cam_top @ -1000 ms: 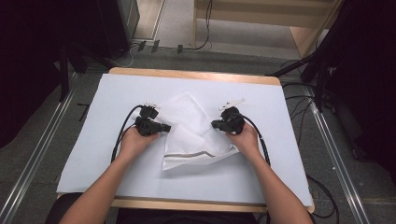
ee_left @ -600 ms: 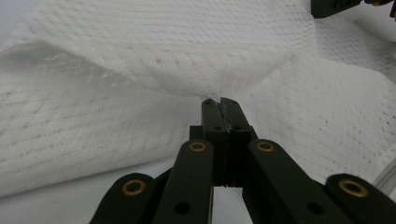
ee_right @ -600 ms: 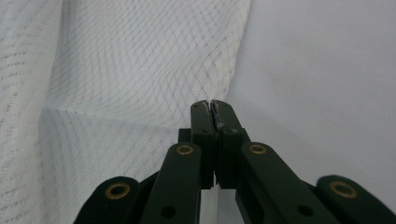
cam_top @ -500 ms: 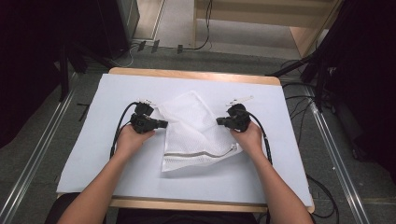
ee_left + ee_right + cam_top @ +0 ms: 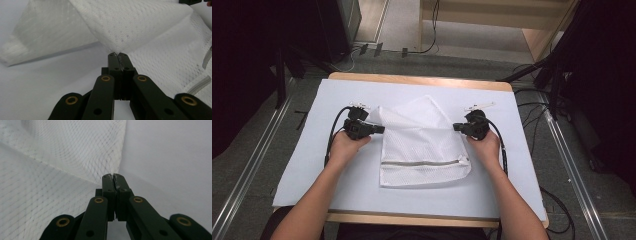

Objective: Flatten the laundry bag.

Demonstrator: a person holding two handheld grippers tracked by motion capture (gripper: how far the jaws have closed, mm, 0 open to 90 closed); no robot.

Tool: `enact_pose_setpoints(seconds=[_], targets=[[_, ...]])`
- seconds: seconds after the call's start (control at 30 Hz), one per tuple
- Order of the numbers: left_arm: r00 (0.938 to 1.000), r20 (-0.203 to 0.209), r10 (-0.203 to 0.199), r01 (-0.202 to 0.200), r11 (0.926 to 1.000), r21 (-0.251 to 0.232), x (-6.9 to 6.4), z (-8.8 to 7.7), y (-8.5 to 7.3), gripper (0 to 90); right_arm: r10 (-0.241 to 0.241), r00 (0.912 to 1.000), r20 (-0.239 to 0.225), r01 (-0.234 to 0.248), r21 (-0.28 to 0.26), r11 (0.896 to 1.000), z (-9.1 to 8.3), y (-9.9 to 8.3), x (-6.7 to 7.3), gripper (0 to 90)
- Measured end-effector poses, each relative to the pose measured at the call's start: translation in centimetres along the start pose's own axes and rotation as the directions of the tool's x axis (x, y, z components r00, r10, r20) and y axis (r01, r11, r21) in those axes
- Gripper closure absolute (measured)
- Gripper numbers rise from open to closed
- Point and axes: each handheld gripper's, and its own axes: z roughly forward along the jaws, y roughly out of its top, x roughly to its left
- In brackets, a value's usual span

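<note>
White mesh zippered laundry bag (image 5: 422, 145) lies on the white-covered counter (image 5: 297, 165), stretched between both tongs. Left tongs (image 5: 117, 54) clamped on its edge; right tongs (image 5: 113, 176) closed, apparently pinching the opposite edge. For a flat spread: pull outward evenly, keep grips low, avoid tearing mesh.

My left gripper (image 5: 117, 53) has its black jaws pressed together on a raised fold of the white mesh bag (image 5: 140, 27). The mesh climbs toward twelve o'clock and spreads down toward three, where grey zipper tape (image 5: 200, 83) shows. The white table cover (image 5: 50, 82) lies toward nine.
</note>
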Motion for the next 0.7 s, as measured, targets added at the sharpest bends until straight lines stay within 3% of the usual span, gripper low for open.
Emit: enact_pose_setpoints(seconds=[0.17, 0.33, 0.47, 0.7], targets=[[0.9998, 0.005, -0.018, 0.018, 0.9997, 0.016, 0.6, -0.5, -0.1, 90.0, 0.032, 0.9995, -0.003, -0.032, -0.016, 0.999, -0.5, -0.3, -0.5, 90.0], [0.9999, 0.01, -0.012, 0.011, 0.9989, 0.045, 0.5, -0.6, -0.6, 90.0, 0.027, 0.9996, -0.012, -0.027, -0.005, 1.0, -0.5, -0.7, 0.0, 89.8], [0.9998, 0.01, -0.017, 0.016, 0.9981, 0.059, 0.6, -1.0, -0.9, 90.0, 0.019, 0.9998, -0.007, -0.019, 0.003, 1.0, -0.4, -0.9, 0.1, 83.7], [0.9991, -0.001, -0.041, 0.041, 0.9965, 0.073, 1.1, -1.5, -1.7, 90.0, 0.014, 0.9998, -0.01, -0.014, -0.037, 0.999, -0.4, -0.5, 0.1, 75.6]])
